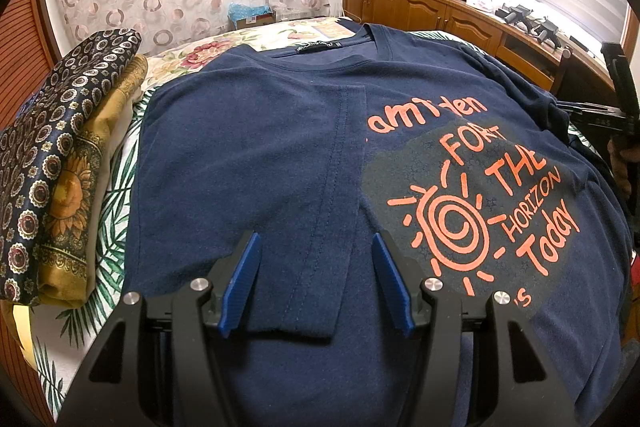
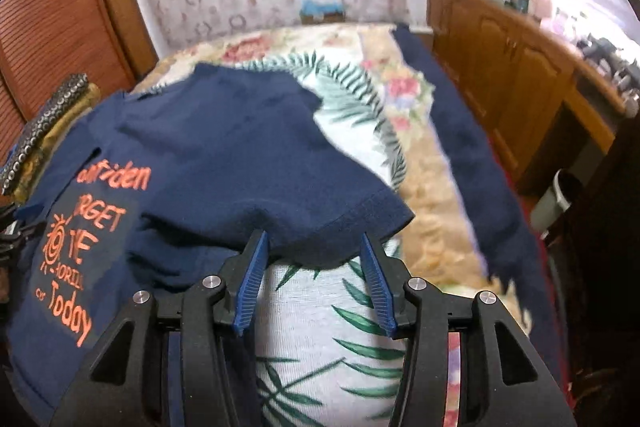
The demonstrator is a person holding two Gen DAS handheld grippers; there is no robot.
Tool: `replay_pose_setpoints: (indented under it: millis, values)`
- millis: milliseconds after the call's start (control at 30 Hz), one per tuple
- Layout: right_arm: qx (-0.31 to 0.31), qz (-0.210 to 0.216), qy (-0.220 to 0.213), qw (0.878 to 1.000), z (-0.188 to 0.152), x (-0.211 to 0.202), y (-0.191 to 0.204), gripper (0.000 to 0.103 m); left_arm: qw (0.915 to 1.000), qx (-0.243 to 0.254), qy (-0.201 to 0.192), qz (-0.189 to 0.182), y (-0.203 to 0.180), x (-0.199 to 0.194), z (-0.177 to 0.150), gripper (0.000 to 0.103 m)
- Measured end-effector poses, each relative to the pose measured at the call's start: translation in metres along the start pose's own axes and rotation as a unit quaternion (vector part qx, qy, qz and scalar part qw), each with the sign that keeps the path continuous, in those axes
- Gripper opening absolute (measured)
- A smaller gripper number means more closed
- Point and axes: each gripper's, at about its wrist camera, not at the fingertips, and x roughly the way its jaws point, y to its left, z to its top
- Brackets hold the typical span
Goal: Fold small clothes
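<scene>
While the navy cotton T-shirt with orange lettering [image 1: 280, 155] lies flat on the leaf-print bed sheet [image 2: 320, 355], I judge 1 side fold done: its sleeve on my left lies turned inward. My left tool [image 1: 316, 279] hovers with jaws apart over that folded sleeve. My right tool [image 2: 312, 283] is parted too, holding nothing, just short of the unfolded sleeve hem [image 2: 344, 227] at 12 o'clock. Next, I'd pinch that hem and carry it toward 9 o'clock.
</scene>
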Motion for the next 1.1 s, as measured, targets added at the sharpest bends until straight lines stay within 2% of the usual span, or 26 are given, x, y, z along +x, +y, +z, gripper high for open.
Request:
replay_pose_setpoints:
  millis: [67,133,167,200,267,300,467,600,733,767,833,867,900,967,1100]
  values:
    - [-0.008,-0.007,0.0,1.0,0.002,0.002,0.004,0.049,1.0,0.0,0.0,0.0,0.0,0.0,0.0,0.058]
    - [-0.024,-0.013,0.0,1.0,0.006,0.005,0.008,0.043,1.0,0.0,0.0,0.0,0.0,0.0,0.0,0.058]
    - [-0.035,-0.007,-0.002,0.999,0.007,0.006,0.011,0.026,1.0,0.0,0.0,0.0,0.0,0.0,0.0,0.058]
    - [-0.045,-0.004,-0.003,0.999,0.009,0.007,0.013,0.014,1.0,0.0,0.0,0.0,0.0,0.0,0.0,0.058]
    - [-0.055,-0.005,-0.004,0.998,0.012,0.009,0.016,0.005,1.0,0.0,0.0,0.0,-0.001,0.0,-0.001,0.058]
    - [-0.058,-0.004,-0.009,0.998,0.014,0.008,0.017,0.004,1.0,0.0,0.0,0.0,0.0,0.0,0.0,0.058]
    - [-0.07,0.022,-0.059,0.996,0.038,-0.015,0.039,0.003,1.0,0.0,0.0,0.0,-0.001,0.0,-0.001,0.058]
    - [-0.1,0.059,-0.091,0.989,0.066,-0.032,0.078,0.003,1.0,0.0,0.0,0.0,0.0,0.0,0.0,0.058]
    - [-0.125,0.095,-0.1,0.983,0.087,-0.031,0.125,0.004,1.0,-0.001,0.0,0.0,0.0,0.0,0.0,0.058]
    - [-0.126,0.105,-0.099,0.981,0.091,-0.029,0.134,0.005,1.0,-0.001,0.0,0.0,0.0,0.0,0.0,0.058]
    - [-0.131,0.116,-0.091,0.98,0.094,-0.024,0.151,0.02,1.0,-0.001,0.0,0.0,0.001,0.001,0.0,0.058]
    - [-0.135,0.118,-0.093,0.979,0.092,-0.024,0.155,0.033,1.0,-0.001,0.0,0.0,0.0,0.001,0.0,0.058]
    - [-0.137,0.121,-0.095,0.979,0.088,-0.024,0.159,0.037,1.0,-0.001,0.0,0.0,0.0,0.001,0.0,0.058]
    - [-0.138,0.12,-0.088,0.979,0.083,-0.02,0.157,0.037,1.0,-0.001,0.0,0.0,0.0,0.001,0.0,0.058]
    - [-0.139,0.082,-0.061,0.985,0.067,-0.009,0.14,0.038,1.0,-0.001,0.0,0.0,0.0,0.001,0.0,0.058]
